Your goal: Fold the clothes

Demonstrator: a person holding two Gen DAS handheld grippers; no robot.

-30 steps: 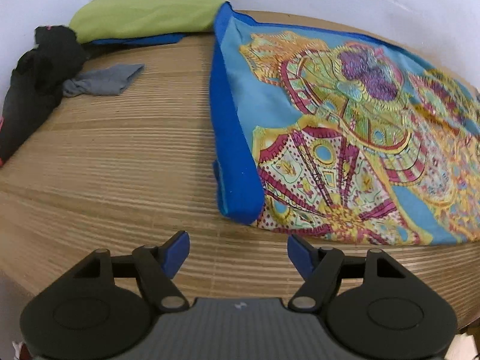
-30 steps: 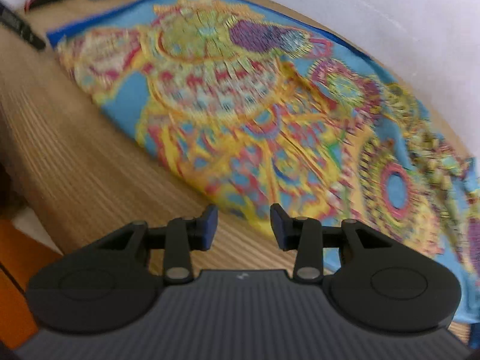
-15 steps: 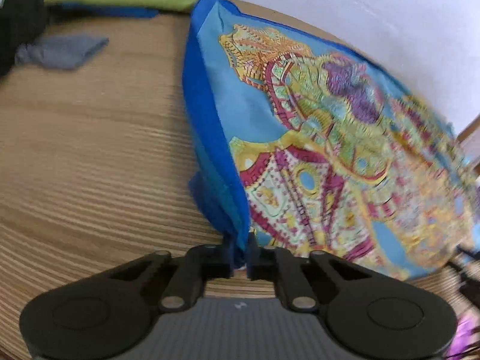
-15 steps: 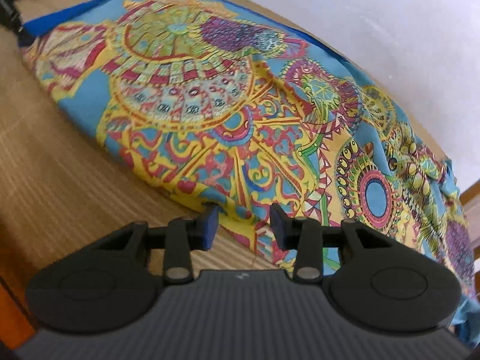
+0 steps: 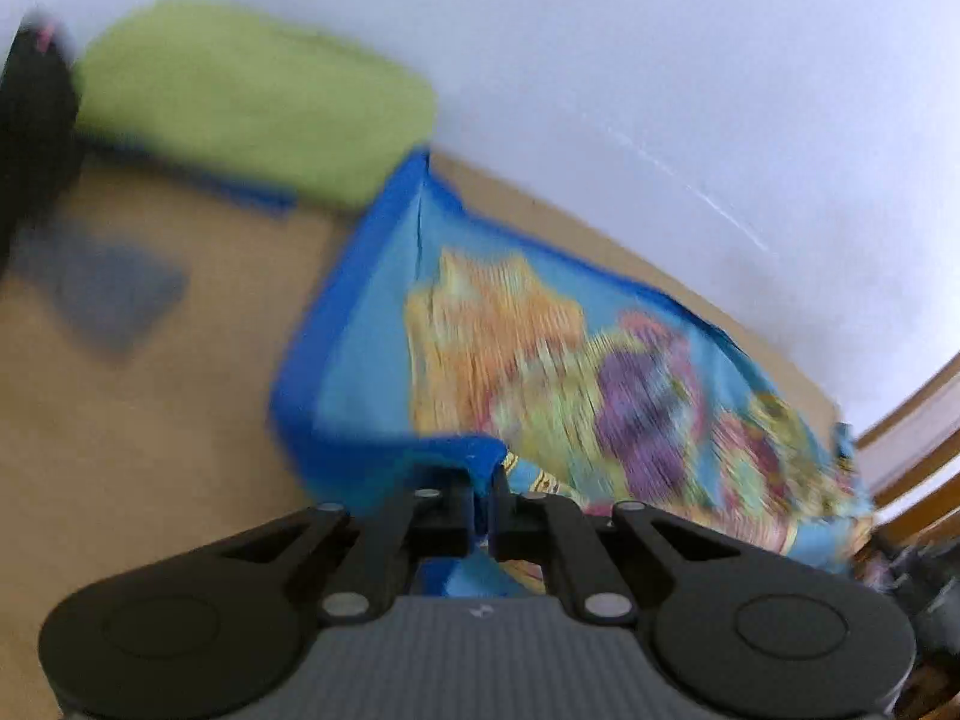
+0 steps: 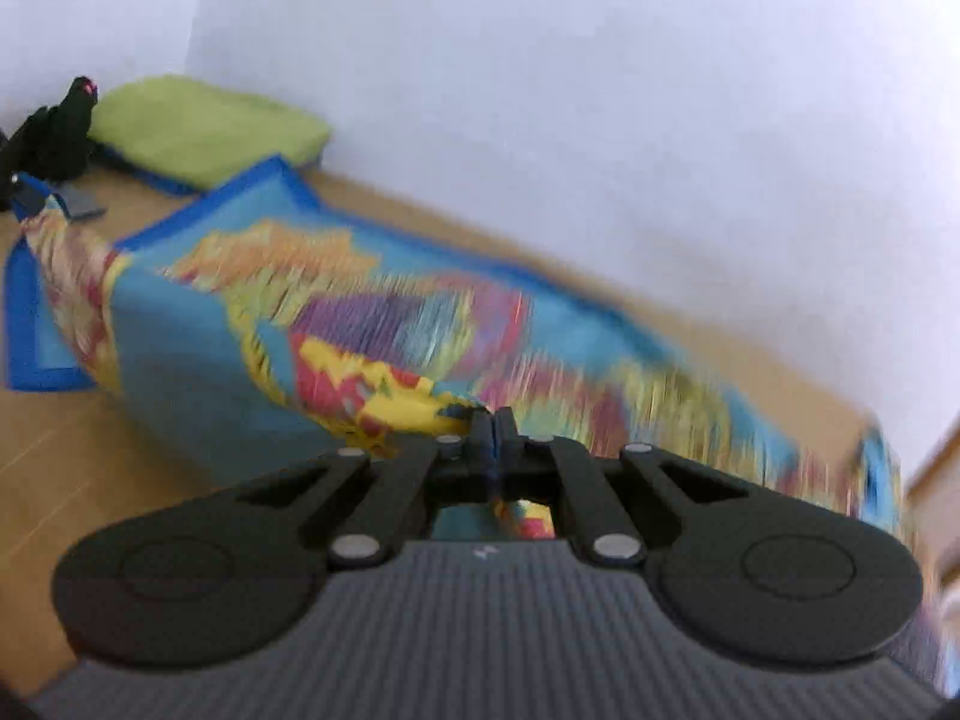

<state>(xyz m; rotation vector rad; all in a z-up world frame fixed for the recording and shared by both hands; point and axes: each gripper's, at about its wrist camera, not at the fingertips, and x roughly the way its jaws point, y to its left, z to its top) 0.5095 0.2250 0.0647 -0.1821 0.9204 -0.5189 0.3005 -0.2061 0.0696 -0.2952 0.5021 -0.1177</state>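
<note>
The large blue-bordered cloth with a yellow, red and purple pattern (image 5: 540, 360) is spread on the wooden tabletop (image 5: 120, 420) beside the white wall (image 5: 600, 60). Its blue hem corner is pinched between the closed jaws of the left gripper (image 5: 483, 495). Its patterned near edge is clamped and raised by the right gripper (image 6: 493, 441). Beyond the cloth's far corner, a folded lime-green cloth (image 5: 240, 96), a dark garment (image 6: 54, 132) and a grey piece (image 5: 108, 294) are seen.

both views: bright, even, soft light; strong motion blur; fisheye bending at edges; dark vignette in corners.
</note>
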